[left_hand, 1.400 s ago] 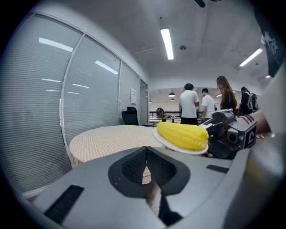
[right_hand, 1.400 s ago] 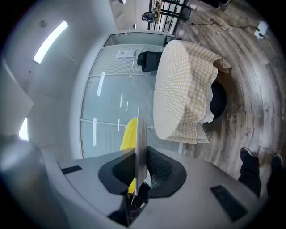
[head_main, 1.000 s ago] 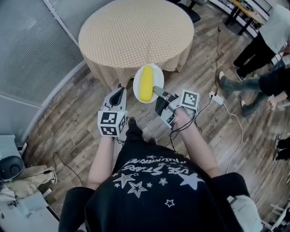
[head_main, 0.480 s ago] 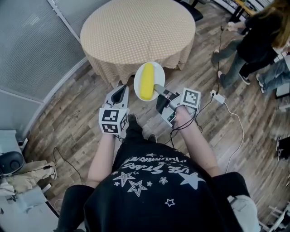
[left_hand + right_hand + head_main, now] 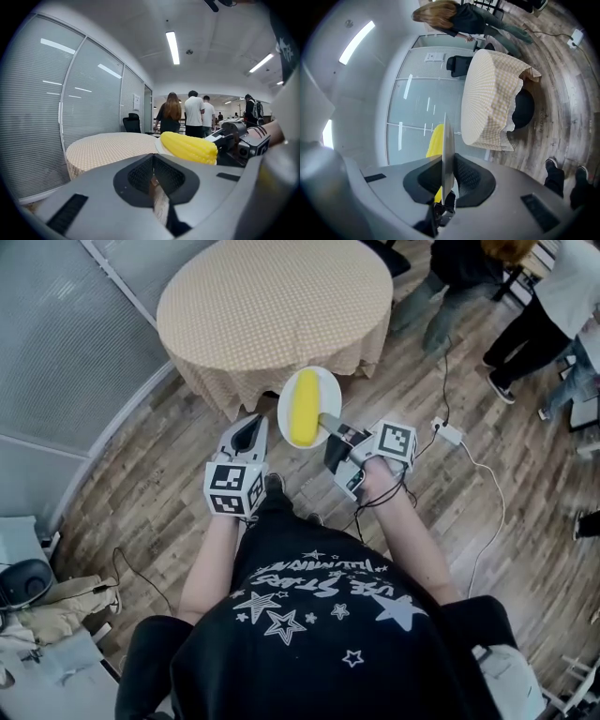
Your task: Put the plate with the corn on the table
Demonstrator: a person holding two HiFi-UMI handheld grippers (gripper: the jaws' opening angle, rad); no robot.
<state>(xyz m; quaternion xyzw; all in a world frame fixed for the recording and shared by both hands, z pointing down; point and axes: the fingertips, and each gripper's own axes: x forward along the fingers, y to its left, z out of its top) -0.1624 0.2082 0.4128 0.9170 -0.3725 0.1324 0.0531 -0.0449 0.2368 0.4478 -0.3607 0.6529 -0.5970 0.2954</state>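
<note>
A white plate [image 5: 323, 393] with a yellow corn cob [image 5: 304, 407] on it hangs in the air just short of the round table [image 5: 272, 306] with its checked beige cloth. My right gripper [image 5: 330, 425] is shut on the plate's near rim. In the right gripper view the plate [image 5: 446, 154] shows edge-on between the jaws, with the corn [image 5: 435, 143] to its left. My left gripper [image 5: 247, 435] is shut with nothing in it, to the left of the plate. In the left gripper view the corn [image 5: 188, 146] lies ahead to the right, the table [image 5: 108, 147] beyond.
Several people [image 5: 469, 282] stand and walk at the upper right. A white power strip [image 5: 446, 432] and cable lie on the wooden floor right of me. A glass partition [image 5: 66, 343] runs along the left. Bags and clutter [image 5: 37, 615] sit at the lower left.
Both grippers and the plate have kept nearly the same place in front of the table. The people at the upper right have walked to new spots.
</note>
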